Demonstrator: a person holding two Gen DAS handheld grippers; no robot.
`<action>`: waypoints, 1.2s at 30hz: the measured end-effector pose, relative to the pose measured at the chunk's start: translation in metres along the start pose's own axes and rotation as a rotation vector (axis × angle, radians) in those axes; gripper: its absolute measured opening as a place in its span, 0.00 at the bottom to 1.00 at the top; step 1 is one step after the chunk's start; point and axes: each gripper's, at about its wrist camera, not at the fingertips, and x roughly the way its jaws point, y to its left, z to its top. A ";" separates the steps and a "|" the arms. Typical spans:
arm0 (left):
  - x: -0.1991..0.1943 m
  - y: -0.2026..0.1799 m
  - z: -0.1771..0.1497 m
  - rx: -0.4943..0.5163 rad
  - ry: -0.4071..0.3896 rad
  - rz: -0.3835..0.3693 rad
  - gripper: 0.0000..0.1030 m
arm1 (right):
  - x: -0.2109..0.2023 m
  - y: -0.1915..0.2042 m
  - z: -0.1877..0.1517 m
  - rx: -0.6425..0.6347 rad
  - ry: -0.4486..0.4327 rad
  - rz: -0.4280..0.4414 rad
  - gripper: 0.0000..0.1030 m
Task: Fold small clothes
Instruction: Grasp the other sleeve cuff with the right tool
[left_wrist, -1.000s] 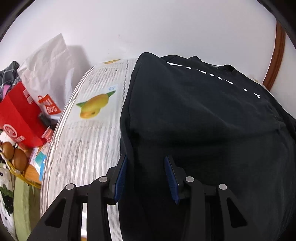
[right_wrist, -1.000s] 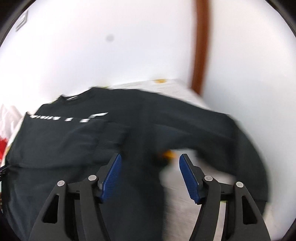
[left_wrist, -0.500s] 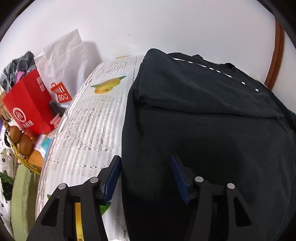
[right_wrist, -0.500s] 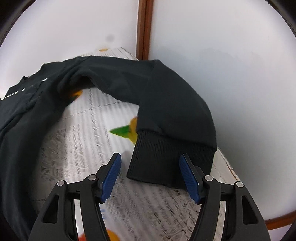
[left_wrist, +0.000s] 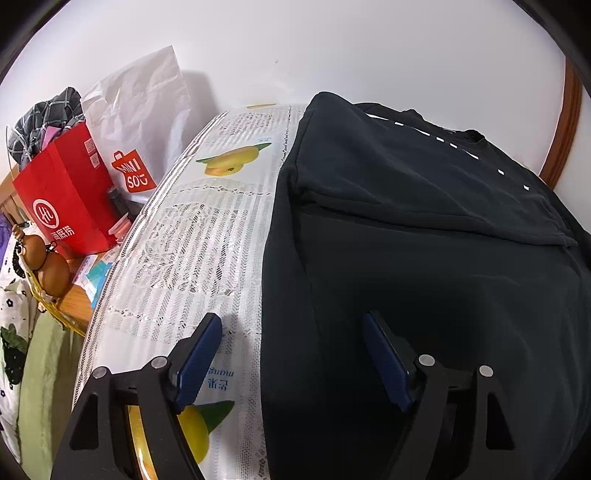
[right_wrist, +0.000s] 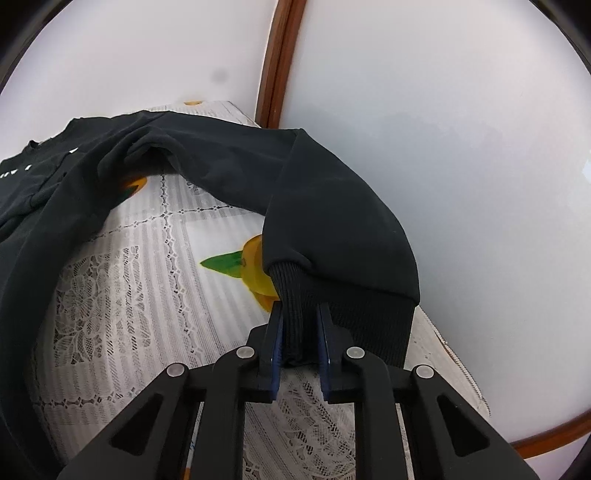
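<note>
Soft, limp black long-sleeved sweatshirt (left_wrist: 424, 229) is draping flat. Right gripper (right_wrist: 300, 325) jaws are closing on its ribbed knit cuff (right_wrist: 354, 325), a firm hold; left gripper (left_wrist: 291, 354) jaws are opening, nothing pinched.

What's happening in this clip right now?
A person is folding a black sweatshirt spread on a lace-covered table, one tool in each hand. The right tool is closing its jaws on the ribbed cuff of one sleeve. The left tool straddles the sweatshirt's side edge without gripping, its jaws opening. One sleeve already lies folded across the chest.
</note>
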 end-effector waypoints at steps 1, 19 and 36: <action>0.000 0.000 0.000 0.000 0.000 0.000 0.75 | -0.001 0.000 -0.001 -0.001 0.001 -0.002 0.15; 0.001 0.001 -0.001 -0.006 0.002 -0.002 0.78 | -0.052 0.011 0.038 0.060 -0.081 0.014 0.07; 0.001 0.002 -0.001 -0.012 0.003 -0.007 0.79 | -0.107 0.092 0.098 0.074 -0.137 0.216 0.07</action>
